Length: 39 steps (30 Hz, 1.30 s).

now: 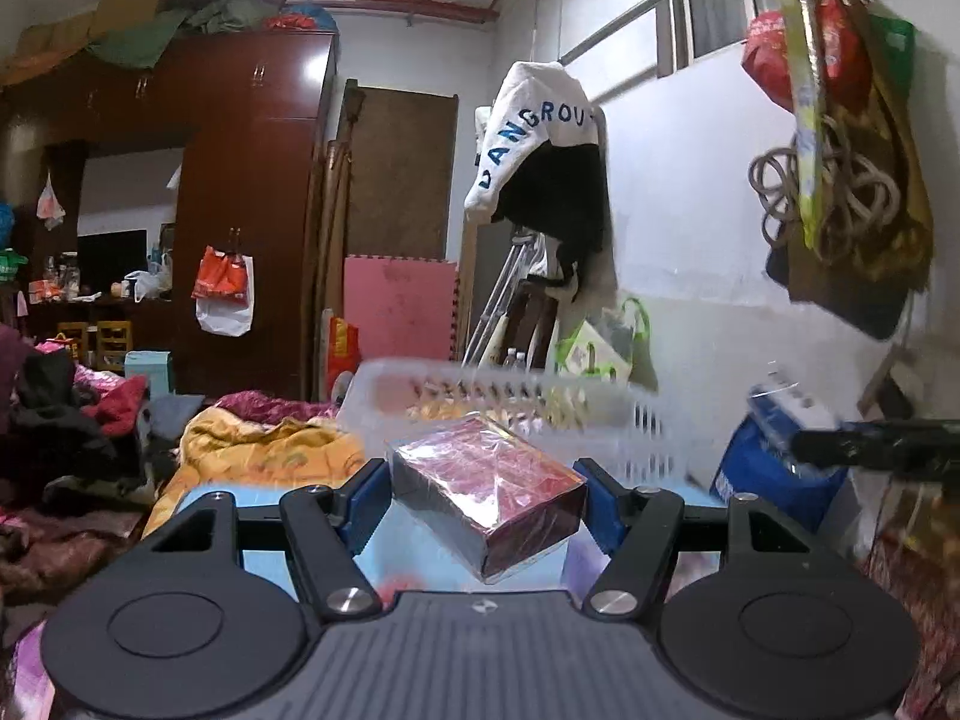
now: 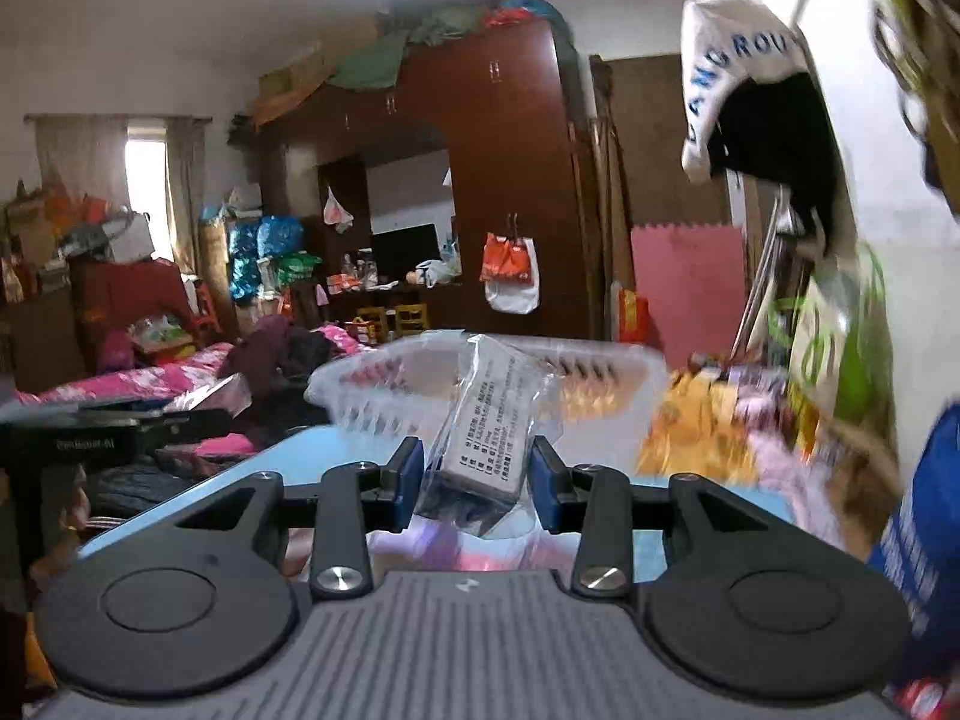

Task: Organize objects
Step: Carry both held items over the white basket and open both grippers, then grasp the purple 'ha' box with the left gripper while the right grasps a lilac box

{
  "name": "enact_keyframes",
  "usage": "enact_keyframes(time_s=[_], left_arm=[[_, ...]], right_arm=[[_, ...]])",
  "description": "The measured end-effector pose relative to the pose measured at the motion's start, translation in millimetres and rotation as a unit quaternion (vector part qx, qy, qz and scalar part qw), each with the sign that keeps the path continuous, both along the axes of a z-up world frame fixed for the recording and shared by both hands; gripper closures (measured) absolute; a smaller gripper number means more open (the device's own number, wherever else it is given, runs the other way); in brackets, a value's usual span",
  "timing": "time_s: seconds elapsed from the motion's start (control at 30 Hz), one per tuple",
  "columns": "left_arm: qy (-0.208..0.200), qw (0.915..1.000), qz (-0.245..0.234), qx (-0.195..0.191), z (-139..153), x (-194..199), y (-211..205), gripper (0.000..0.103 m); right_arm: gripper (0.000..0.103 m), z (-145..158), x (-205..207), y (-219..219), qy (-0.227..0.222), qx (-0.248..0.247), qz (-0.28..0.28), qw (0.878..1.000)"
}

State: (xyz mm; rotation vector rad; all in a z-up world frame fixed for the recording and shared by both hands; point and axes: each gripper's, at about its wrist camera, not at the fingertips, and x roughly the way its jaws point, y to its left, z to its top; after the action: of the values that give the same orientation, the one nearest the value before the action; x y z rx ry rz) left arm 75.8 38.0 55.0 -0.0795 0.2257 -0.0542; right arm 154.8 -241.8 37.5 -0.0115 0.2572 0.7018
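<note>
The left tongs (image 1: 486, 495) are clamped on one red box (image 1: 487, 495) wrapped in film, raised above the blue surface (image 1: 264, 564), probably so it clears the rim of the single clear basket (image 1: 600, 414) just ahead. The right tongs (image 2: 474, 474) pinch one grey packet (image 2: 487, 426) in a clear bag, likewise held up before that basket, likely bound for it too

a light blue table (image 2: 336, 450) carries a clear slotted plastic basket (image 2: 384, 384).

Dark wardrobe (image 1: 252, 192), pink foam mat (image 1: 399, 306), hanging white garment (image 1: 534, 132).
</note>
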Motion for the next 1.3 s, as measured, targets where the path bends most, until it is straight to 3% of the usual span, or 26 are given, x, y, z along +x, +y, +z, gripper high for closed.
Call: enact_keyframes(time_s=[0.2, 0.27, 0.43, 0.5, 0.53, 0.57, 0.6, 0.7, 0.83, 0.93, 1.03, 1.13, 1.3], left_arm=[[0.049, 0.9985, 0.025, -0.006, 23.7, 92.7, -15.2, 0.033], [0.075, 0.9966, 0.032, -0.016, 20.6, 118.9, -13.7, 0.033], [0.092, 0.9945, 0.042, -0.03, 15.3, 141.7, -10.2, 0.033], [0.097, 0.9935, 0.051, -0.031, 13.6, 148.3, -8.5, 0.028], [0.102, 0.9929, 0.059, -0.019, 11.6, 153.0, -9.1, 0.023], [0.105, 0.9922, 0.067, -0.008, 10.7, 155.5, -9.0, 0.02], [0.105, 0.9914, 0.078, 0.0, 11.1, 157.2, -8.8, 0.02], [0.095, 0.9923, 0.08, 0.007, 13.1, 134.6, -3.2, 0.02], [0.069, 0.9971, 0.03, 0.004, 1.8, 60.6, 7.5, 0.017], [0.05, 0.9986, 0.019, 0.001, -19.7, -0.1, 12.7, 0.014], [0.05, 0.9986, -0.001, 0.016, -44.6, -47.6, 8.2, 0.011], [0.069, 0.9969, -0.024, 0.031, -66.2, -78.2, -4.2, 0.011], [0.08, 0.9923, -0.077, 0.055, -73.9, -89.3, -35.5, 0.011]], right_arm=[[0.062, 16.1, 71.7, 40.5, 0.006, -0.025, -0.019, 0.999], [0.062, 11.3, 82.2, 45.2, 0.013, -0.031, -0.026, 0.999], [0.061, 0.9, 82.5, 54.8, 0.01, -0.053, -0.024, 0.998], [0.054, -0.5, 80.0, 58.3, 0.01, -0.059, -0.019, 0.998], [0.039, -0.4, 78.0, 59.0, 0.007, -0.061, -0.015, 0.998], [0.016, 0.4, 77.2, 59.2, 0.003, -0.063, -0.019, 0.998], [0.008, 1.3, 74.1, 58.0, -0.004, -0.063, -0.028, 0.998], [0.004, 5.1, 54.1, 46.4, -0.019, -0.059, -0.03, 0.998], [0.0, -2.0, 2.5, 21.3, -0.018, -0.069, 0.015, 0.997], [0.0, -21.0, -41.5, 5.5, -0.019, -0.091, 0.025, 0.995], [0.0, -46.6, -73.9, -7.2, 0.01, -0.079, 0.046, 0.996], [0.0, -72.2, -94.9, -11.4, 0.04, -0.064, 0.067, 0.995], [0.0, -95.5, -109.8, -1.0, 0.064, -0.068, 0.082, 0.992]])
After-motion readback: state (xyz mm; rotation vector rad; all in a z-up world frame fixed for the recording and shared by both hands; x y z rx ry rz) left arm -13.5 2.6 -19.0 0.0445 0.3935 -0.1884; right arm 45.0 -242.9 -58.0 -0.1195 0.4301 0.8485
